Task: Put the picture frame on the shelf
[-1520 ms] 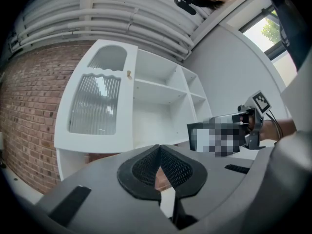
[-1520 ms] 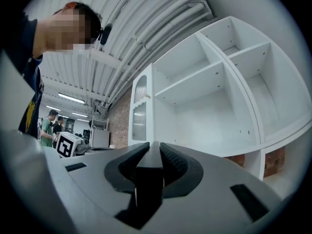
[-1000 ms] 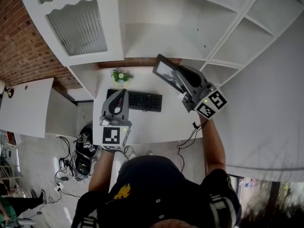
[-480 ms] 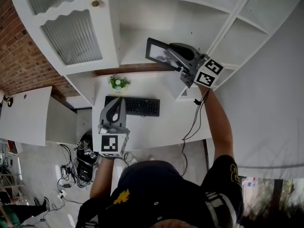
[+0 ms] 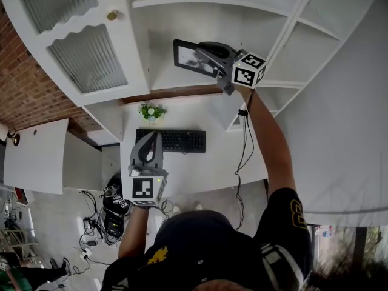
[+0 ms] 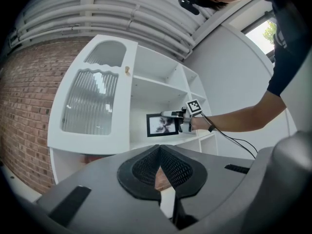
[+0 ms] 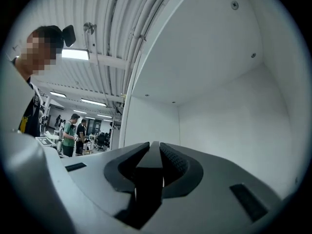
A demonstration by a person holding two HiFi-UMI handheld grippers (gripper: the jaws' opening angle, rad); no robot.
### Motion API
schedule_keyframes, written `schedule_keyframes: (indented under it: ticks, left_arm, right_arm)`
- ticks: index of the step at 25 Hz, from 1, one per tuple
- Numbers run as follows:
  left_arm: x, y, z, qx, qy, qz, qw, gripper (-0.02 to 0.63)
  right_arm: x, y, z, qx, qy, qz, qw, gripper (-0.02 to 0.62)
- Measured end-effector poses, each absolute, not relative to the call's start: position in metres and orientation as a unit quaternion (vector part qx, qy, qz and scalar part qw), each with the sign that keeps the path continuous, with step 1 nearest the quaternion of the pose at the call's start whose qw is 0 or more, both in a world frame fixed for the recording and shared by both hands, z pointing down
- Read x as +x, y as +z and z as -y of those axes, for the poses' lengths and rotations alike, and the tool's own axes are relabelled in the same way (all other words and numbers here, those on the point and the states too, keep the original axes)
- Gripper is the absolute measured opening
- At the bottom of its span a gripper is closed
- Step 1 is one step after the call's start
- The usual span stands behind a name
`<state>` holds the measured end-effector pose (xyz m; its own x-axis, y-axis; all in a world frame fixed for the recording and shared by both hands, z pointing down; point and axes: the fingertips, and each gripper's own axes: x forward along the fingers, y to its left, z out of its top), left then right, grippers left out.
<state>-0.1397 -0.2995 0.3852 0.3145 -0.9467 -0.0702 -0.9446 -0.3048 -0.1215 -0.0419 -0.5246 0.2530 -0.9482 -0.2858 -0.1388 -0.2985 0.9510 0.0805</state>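
So the person's right arm is stretched way out, and the right tool [image 5: 205, 56] is clamped on the black rectangular picture frame [image 5: 190, 56]. You can see the frame's dark edge [image 7: 147, 179] pinched between the two ridged pads in the right gripper view. The frame is upright with its picture side facing back toward the person. It sits at the open compartment of the tall white shelf unit [image 5: 200, 17], just right of the white cabinet door with ribbed glass panes [image 5: 91, 56]. From the left gripper view the frame [image 6: 160, 125] hangs low over that compartment's shelf board (can't tell whether its bottom edge actually touches).

The left tool [image 5: 156, 137] is held level, well apart from the frame, over the white surface [image 5: 224, 150]. Its jaws are closed tip to tip with nothing between them.

On the surface below there's a flat black computer keyboard [image 5: 176, 140], and just behind it a small green potted plant with white flowers [image 5: 151, 111]. A red brick wall [image 5: 24, 83] runs off to the left.
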Motion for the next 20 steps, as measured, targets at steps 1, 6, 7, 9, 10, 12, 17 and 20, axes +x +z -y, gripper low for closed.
schedule_keyframes:
  ticks: [1,6,7,9,10,12,17,20]
  left_arm:
    - [-0.138,0.386,0.3,-0.809,-0.008,-0.584,0.069,0.018]
    - [-0.133,0.385,0.303,-0.811,-0.001,-0.581,0.069,0.018]
    - [-0.133,0.385,0.304,-0.811,0.0,-0.582,0.067,0.018]
    - [-0.136,0.388,0.304,-0.81,-0.004,-0.582,0.067,0.018]
    - [-0.137,0.389,0.305,-0.81,-0.006,-0.583,0.066,0.018]
    - [-0.139,0.39,0.305,-0.81,-0.006,-0.583,0.065,0.018]
    - [-0.136,0.392,0.307,-0.811,-0.008,-0.581,0.062,0.018]
    - [-0.134,0.394,0.308,-0.812,-0.01,-0.58,0.062,0.018]
  right_arm:
    - [-0.045,0.254,0.53,-0.147,0.047,-0.986,0.06,0.069]
    - [-0.052,0.262,0.552,-0.141,0.029,-0.989,0.044,0.069]
    - [-0.052,0.264,0.555,-0.141,0.026,-0.989,0.041,0.069]
    - [-0.053,0.268,0.56,-0.14,0.019,-0.989,0.036,0.069]
    - [-0.053,0.269,0.562,-0.141,0.017,-0.989,0.033,0.068]
    - [-0.053,0.271,0.565,-0.142,0.016,-0.989,0.03,0.069]
    - [-0.055,0.277,0.571,-0.148,0.021,-0.989,0.015,0.069]
    - [-0.055,0.282,0.577,-0.151,0.025,-0.988,0.002,0.068]
